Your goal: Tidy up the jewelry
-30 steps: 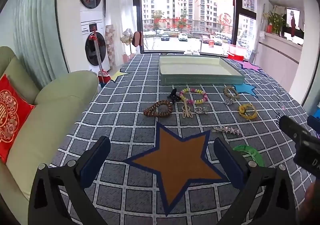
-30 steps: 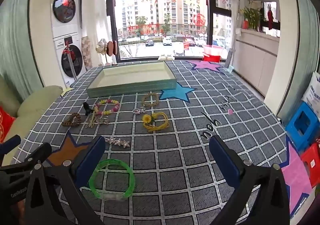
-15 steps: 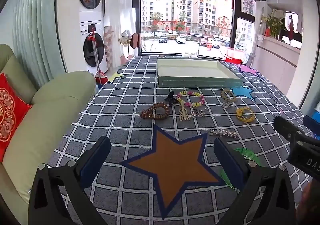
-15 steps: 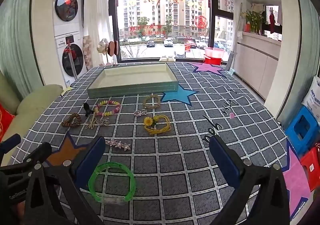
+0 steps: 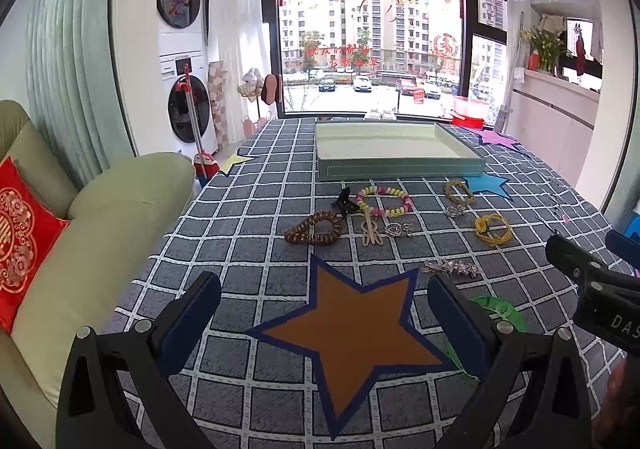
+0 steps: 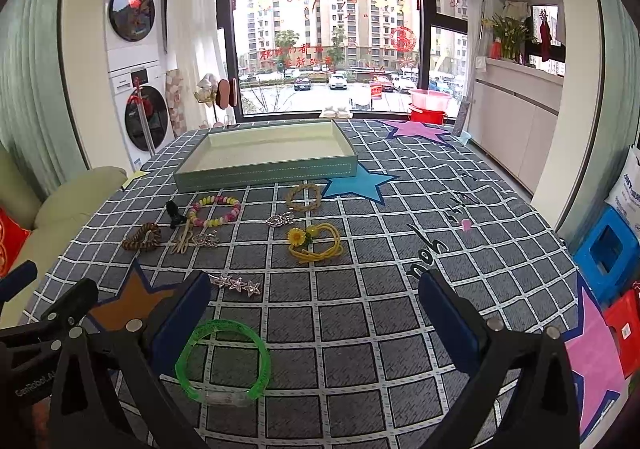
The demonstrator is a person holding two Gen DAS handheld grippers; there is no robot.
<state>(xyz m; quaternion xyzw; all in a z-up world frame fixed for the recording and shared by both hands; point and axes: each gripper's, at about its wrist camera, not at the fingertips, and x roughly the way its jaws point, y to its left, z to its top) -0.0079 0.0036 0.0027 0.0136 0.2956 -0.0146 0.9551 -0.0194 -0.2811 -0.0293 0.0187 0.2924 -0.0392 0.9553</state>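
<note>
Green bangle (image 6: 222, 360): light, stiff, judged slippery; seen just inside the right gripper (image 6: 314, 313) left finger.
Hold: best taken across the rim.
Jaws: both spread wide, nothing held; left gripper (image 5: 324, 315) included.

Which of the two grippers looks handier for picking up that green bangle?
Probably the right gripper: the green bangle lies just below its open fingers, while the left gripper hovers over the orange star.

Green bangle (image 6: 222, 359), grey checked cloth (image 6: 360, 329)
</note>
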